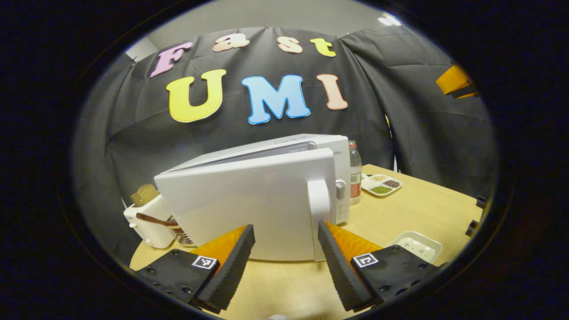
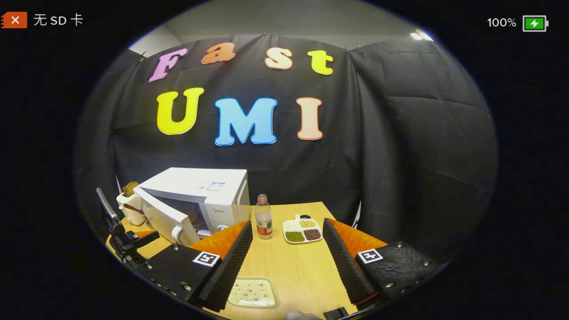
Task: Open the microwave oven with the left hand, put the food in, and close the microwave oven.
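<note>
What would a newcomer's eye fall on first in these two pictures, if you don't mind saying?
Most likely the white microwave, standing at the left of the wooden table with its door swung partly open, close in front of the left gripper, whose fingers are spread and hold nothing. Next, in the right gripper view, the bottle and the divided dish of beans beside the microwave, beyond the open, empty right gripper, with a speckled tray near its fingers.

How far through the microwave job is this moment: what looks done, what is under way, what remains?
Done or nearly so: the microwave door stands partly open, with something inside the cavity, too small to identify. In hand: the left gripper is open just in front of the door handle, touching nothing. The right gripper is open and empty above a small white dish. Left: shutting the door.
</note>
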`<state>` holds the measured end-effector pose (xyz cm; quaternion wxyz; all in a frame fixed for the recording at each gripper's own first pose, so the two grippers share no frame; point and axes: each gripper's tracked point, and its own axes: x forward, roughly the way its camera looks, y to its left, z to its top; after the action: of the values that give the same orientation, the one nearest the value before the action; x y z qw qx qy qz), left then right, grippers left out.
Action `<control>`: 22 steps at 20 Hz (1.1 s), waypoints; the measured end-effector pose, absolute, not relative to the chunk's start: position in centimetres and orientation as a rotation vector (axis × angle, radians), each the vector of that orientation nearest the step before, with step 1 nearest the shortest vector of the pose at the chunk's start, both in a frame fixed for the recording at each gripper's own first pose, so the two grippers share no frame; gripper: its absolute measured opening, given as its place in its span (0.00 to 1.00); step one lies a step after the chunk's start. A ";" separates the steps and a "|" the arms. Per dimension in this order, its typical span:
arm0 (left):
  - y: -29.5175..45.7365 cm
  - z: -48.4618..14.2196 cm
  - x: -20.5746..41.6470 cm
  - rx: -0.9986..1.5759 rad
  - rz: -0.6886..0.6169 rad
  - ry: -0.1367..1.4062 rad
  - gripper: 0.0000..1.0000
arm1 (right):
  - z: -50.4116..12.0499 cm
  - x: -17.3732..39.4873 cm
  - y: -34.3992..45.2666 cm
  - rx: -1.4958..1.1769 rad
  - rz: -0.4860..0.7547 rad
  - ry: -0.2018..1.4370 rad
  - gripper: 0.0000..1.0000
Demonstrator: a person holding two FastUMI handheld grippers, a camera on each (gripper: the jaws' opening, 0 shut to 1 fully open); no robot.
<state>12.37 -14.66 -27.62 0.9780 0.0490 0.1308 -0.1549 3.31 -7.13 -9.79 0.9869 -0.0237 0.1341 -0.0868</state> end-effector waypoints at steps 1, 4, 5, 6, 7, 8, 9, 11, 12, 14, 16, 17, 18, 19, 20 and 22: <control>-15.0 -27.6 12.9 0.093 -0.308 0.264 0.96 | -10.0 3.4 -7.3 -0.044 -0.176 0.276 0.97; -15.8 -27.6 14.9 0.075 -0.286 0.266 0.95 | -10.2 3.7 -8.0 -0.040 -0.183 0.290 0.97; -15.9 -27.6 15.6 0.077 -0.269 0.263 0.95 | -10.3 3.8 -8.2 -0.039 -0.183 0.291 0.97; -16.1 -27.7 16.2 0.074 -0.262 0.266 0.95 | -10.5 4.0 -8.4 -0.040 -0.183 0.296 0.97; -16.5 -27.9 16.9 0.065 -0.256 0.266 0.94 | -10.6 4.1 -8.6 -0.043 -0.181 0.304 0.97; -16.8 -27.9 17.5 0.061 -0.250 0.270 0.95 | -10.7 4.3 -8.7 -0.044 -0.176 0.309 0.97; -16.9 -27.9 17.9 0.063 -0.237 0.271 0.96 | -10.8 4.3 -8.8 -0.046 -0.173 0.316 0.97; -16.8 -27.7 18.8 0.041 -0.213 0.267 0.95 | -11.0 4.5 -9.2 -0.048 -0.170 0.319 0.97; -16.9 -27.7 19.1 0.034 -0.209 0.273 0.94 | -11.0 4.5 -9.3 -0.047 -0.169 0.320 0.97; -17.5 -27.8 19.2 0.040 -0.217 0.276 1.00 | -11.0 4.6 -9.5 -0.041 -0.168 0.320 0.97; -17.9 -27.9 18.9 0.047 -0.217 0.276 0.98 | -11.0 4.6 -9.9 -0.043 -0.167 0.320 0.97; -17.8 -27.9 19.0 0.046 -0.209 0.271 0.98 | -11.0 4.6 -10.1 -0.047 -0.167 0.319 0.97; -17.4 -27.9 19.1 0.043 -0.197 0.269 0.98 | -11.0 4.6 -10.4 -0.049 -0.168 0.320 0.97; -17.3 -28.0 19.1 0.040 -0.193 0.270 1.00 | -11.1 4.6 -10.5 -0.046 -0.168 0.321 0.97; -17.3 -28.0 19.1 0.040 -0.190 0.269 0.98 | -11.1 4.6 -10.7 -0.042 -0.169 0.322 0.97; -17.5 -27.9 19.2 0.039 -0.183 0.264 0.95 | -11.4 4.5 -11.1 -0.036 -0.177 0.331 0.97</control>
<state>19.21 -17.47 -27.91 0.9869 0.0193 0.1315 -0.0910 4.49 -11.13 -11.41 0.9823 -0.0181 0.1644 -0.0878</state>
